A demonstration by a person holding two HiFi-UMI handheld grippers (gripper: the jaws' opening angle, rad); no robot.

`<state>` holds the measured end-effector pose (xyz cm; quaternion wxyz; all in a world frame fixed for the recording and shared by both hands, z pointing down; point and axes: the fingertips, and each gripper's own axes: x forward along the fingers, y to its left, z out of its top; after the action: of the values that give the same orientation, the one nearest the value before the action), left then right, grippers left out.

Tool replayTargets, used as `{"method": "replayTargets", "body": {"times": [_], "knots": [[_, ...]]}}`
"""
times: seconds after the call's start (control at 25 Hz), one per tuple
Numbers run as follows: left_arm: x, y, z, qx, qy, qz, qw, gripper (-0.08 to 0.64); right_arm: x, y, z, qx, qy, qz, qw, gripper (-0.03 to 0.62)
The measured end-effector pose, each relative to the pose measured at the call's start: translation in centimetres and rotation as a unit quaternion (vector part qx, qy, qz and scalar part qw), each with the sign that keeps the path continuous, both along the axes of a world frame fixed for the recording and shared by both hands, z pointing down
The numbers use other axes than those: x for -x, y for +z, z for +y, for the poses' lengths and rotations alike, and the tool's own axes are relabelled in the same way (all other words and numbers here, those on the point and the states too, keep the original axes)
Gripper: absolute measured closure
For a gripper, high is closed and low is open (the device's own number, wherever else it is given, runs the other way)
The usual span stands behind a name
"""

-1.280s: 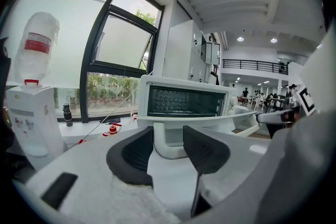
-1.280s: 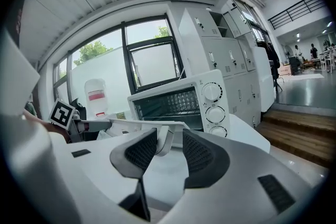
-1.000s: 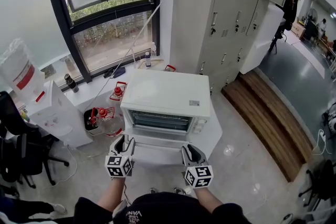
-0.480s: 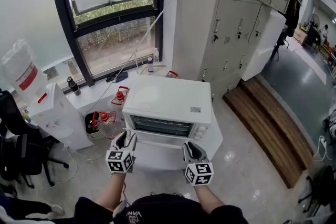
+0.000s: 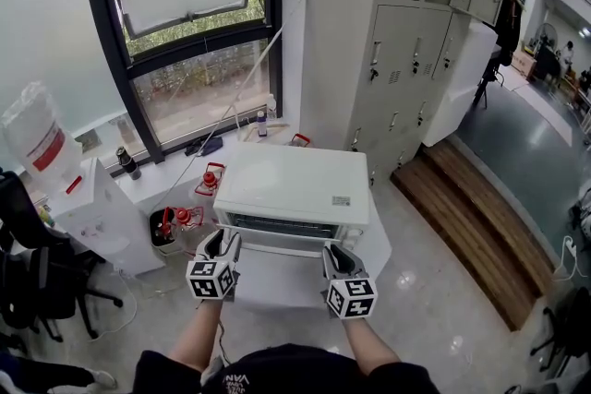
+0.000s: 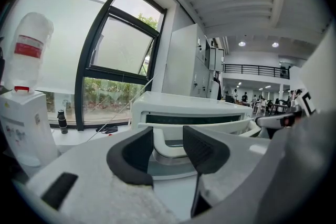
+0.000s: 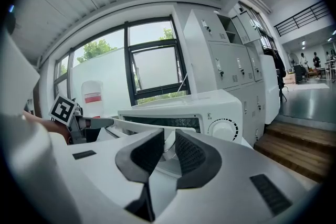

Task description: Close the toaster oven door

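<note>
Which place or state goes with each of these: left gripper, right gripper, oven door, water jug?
Things:
1. left gripper
2. right gripper
3. oven door
4. water jug

Places or states:
A. open, folded down
B. right end of the door handle
C. on the dispenser, far left
D. left end of the door handle

Pairs: 1-D, 2-B, 3-A, 4-C.
</note>
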<state>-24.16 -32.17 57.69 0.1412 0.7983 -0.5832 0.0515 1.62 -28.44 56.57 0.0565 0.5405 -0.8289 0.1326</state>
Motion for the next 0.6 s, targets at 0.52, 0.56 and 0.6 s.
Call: {"method": "replayTargets", "body": {"times": [0.52,0.56,0.6], "knots": [[-0.5,-1.0,-3.1,0.006,0.005,-0.010,0.9999,0.371,-0.4,-0.9,-3.1,0.006,0.011,-0.008,1.000,0.528],[-0.5,-1.1,-3.2,0.006,0.005,-0.011,0.9999,0.371,-0.4,-0.9,-3.2,0.006,0.013,-0.011,1.000,0.528],[-0.5,-1.1,-3.4,0.007,0.007,-0.011,0.9999,0.371,-0.4,-0.9,-3.3,0.005,0.014,-0.013,1.000,0.528]]}}
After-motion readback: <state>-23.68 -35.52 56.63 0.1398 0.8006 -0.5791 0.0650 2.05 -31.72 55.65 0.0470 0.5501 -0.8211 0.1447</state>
